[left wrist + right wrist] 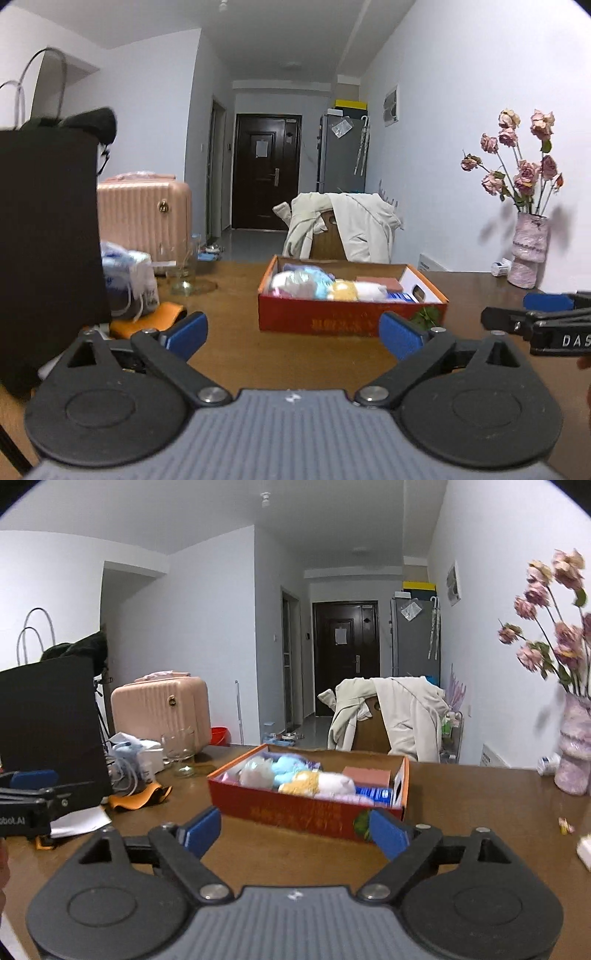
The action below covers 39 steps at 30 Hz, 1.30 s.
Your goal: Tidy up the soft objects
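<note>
My left gripper (293,334) hangs released above the brown worktop (236,354), its blue pads spread wide with nothing between them. My right gripper (295,830) is likewise spread and holds nothing; its right pad overlaps the near right corner of the red box (306,814) in its own view, though I cannot tell if it touches. The box sits mid-worktop, open-topped, and the soft objects (295,775) lie inside it: white, blue and yellow bundles packed toward the left and middle, a pinkish block (367,775) at the back right. A stretch of bare wood lies between my pads and the box's near wall. To the left, an orange cloth (142,797), a bag (127,280) and a glass (181,751) crowd the worktop beside a tall black block (48,240). On the right, a pink vase (528,254) of dried roses stands near the far edge, well apart from the box. A chair (343,229) draped with a pale jacket sits just behind the far edge.
</note>
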### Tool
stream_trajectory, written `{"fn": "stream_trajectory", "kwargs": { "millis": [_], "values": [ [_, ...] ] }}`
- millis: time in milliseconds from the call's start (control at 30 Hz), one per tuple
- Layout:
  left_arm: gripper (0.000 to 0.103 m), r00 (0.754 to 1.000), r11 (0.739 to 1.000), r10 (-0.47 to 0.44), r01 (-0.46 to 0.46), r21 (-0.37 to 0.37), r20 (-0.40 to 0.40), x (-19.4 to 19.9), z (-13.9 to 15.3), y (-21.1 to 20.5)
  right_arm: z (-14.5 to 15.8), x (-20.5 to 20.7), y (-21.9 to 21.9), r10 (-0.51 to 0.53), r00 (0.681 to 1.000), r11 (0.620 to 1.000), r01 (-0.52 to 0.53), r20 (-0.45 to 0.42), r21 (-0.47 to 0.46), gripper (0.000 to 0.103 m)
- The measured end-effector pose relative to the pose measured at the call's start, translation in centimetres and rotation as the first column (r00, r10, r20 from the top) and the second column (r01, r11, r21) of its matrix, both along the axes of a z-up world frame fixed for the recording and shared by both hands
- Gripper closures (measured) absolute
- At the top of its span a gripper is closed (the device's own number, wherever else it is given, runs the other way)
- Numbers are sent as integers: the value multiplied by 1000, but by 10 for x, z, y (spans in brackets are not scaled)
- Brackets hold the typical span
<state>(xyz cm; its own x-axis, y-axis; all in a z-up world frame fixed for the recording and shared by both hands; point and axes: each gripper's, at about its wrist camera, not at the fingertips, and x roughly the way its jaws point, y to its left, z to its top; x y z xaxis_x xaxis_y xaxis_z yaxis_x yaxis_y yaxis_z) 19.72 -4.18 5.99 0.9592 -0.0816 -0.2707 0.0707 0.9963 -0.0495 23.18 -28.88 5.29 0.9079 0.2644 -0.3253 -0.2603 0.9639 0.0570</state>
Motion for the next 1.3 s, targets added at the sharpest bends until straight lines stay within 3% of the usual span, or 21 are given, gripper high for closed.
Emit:
{"fn": "stream_trajectory", "kwargs": {
  "millis": [367, 800, 1200, 1300],
  "values": [
    [0, 996, 993, 77, -81, 85, 41, -70, -34, -2, -30, -65, 12, -42, 999, 999, 42, 5, -32, 11],
    [0, 993, 993, 112, -113, 45, 33, -117, -56, 6, -50, -121, 28, 37, 999, 998, -36, 18, -58, 11],
    [0, 994, 995, 100, -100, -2, 50, -149, -67, 9, -61, -159, 35, 8, 998, 997, -4, 56, -78, 9],
    [0, 993, 996, 91, -91, -2, 69, -156, -66, 9, -59, -166, 36, 1, 998, 998, 3, 69, -70, 2]
  ]
}}
